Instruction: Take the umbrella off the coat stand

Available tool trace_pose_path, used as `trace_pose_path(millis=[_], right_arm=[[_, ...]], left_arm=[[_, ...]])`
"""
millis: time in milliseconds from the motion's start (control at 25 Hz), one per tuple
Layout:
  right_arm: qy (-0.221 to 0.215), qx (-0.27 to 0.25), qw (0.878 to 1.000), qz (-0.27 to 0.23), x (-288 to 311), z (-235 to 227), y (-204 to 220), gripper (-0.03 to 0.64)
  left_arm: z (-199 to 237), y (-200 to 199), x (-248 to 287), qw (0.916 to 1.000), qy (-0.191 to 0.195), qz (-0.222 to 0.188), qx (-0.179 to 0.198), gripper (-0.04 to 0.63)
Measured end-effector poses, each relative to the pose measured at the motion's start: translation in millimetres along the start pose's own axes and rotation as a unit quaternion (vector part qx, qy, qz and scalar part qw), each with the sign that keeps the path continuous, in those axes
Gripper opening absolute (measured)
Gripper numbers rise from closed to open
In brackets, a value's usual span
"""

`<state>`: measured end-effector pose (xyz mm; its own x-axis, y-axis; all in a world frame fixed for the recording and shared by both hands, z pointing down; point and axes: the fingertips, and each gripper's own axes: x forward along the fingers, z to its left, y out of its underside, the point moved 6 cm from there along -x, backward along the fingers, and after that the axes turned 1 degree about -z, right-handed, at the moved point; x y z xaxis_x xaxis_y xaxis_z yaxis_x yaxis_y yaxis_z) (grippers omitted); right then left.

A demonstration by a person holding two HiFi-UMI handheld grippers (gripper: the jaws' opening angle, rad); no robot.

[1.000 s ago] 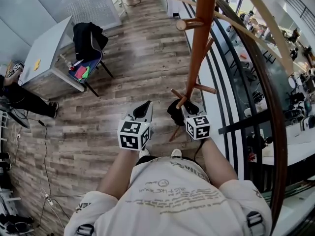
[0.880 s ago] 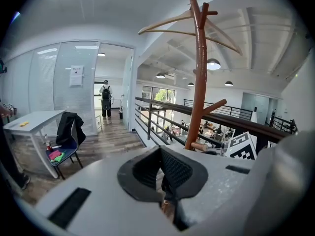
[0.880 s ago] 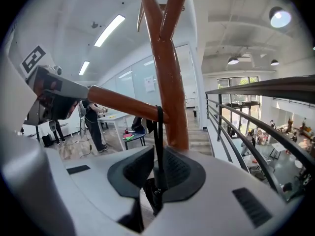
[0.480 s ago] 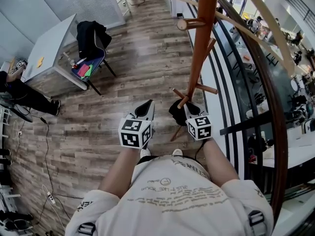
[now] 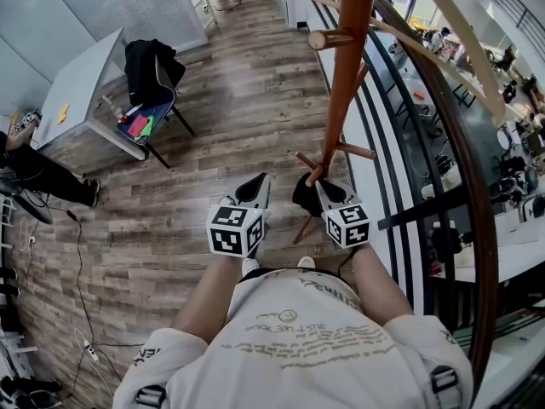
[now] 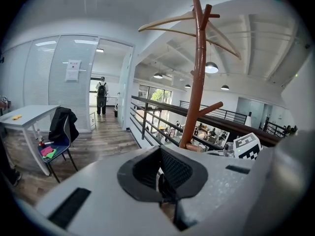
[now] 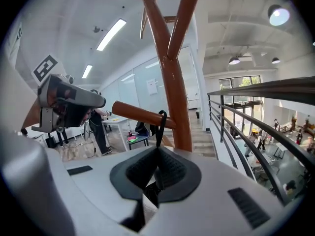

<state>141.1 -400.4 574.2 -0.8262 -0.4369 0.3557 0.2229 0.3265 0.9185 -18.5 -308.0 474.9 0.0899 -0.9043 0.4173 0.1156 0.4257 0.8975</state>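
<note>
The brown wooden coat stand (image 5: 345, 83) rises right in front of me. A small black folded umbrella (image 5: 303, 196) hangs by its black strap (image 7: 160, 124) from a low peg (image 7: 140, 116). My right gripper (image 5: 324, 192) is at the umbrella, just under that peg, and its jaws are shut on the strap, which runs down into the right gripper (image 7: 156, 173). My left gripper (image 5: 254, 187) hangs beside it to the left, apart from the stand. The left gripper (image 6: 160, 181) is shut with nothing in it.
A dark railing (image 5: 409, 211) with glass runs close on the right of the stand. At the back left stand a grey table (image 5: 81, 83) and a chair with a black jacket (image 5: 153, 66). A person (image 5: 38, 173) is at the left edge. A wooden hanger (image 6: 172, 21) sits atop the stand.
</note>
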Motion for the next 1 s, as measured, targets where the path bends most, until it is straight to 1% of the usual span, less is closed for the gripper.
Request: trace_pose_path(millis=[160, 280, 520, 720, 920, 1000], right_arm=[[0.000, 0.001, 1.000, -0.016, -7.4, 12.6, -11.1, 0.006], [-0.002, -0.005, 1.000, -0.027, -15.1, 21.6, -19.8, 0.006], [0.015, -0.010, 0.999, -0.037, -17.7, 39.1, -30.5, 0.006], [0.037, -0.012, 0.998, -0.044, -26.7, 60.5, -37.6, 0.006], [0.066, -0.015, 0.996, -0.052, -31.5, 83.8, -35.0, 0.006], [0.080, -0.015, 0.995, -0.054, -36.1, 93.4, -34.2, 0.006]], left_arm=[[3.9, 2.2, -1.5, 0.9999, 0.015, 0.005, 0.002, 0.005], [3.3, -2.1, -2.1, 0.9994, 0.033, 0.002, 0.005, 0.005], [15.3, -10.4, 4.8, 0.9972, 0.073, 0.000, 0.016, 0.005], [21.8, -15.6, 1.5, 0.9941, 0.105, 0.000, 0.025, 0.005], [32.8, -7.8, -0.4, 0.9896, 0.140, 0.006, 0.034, 0.005], [35.2, -8.0, -3.4, 0.9871, 0.155, -0.001, 0.038, 0.005]])
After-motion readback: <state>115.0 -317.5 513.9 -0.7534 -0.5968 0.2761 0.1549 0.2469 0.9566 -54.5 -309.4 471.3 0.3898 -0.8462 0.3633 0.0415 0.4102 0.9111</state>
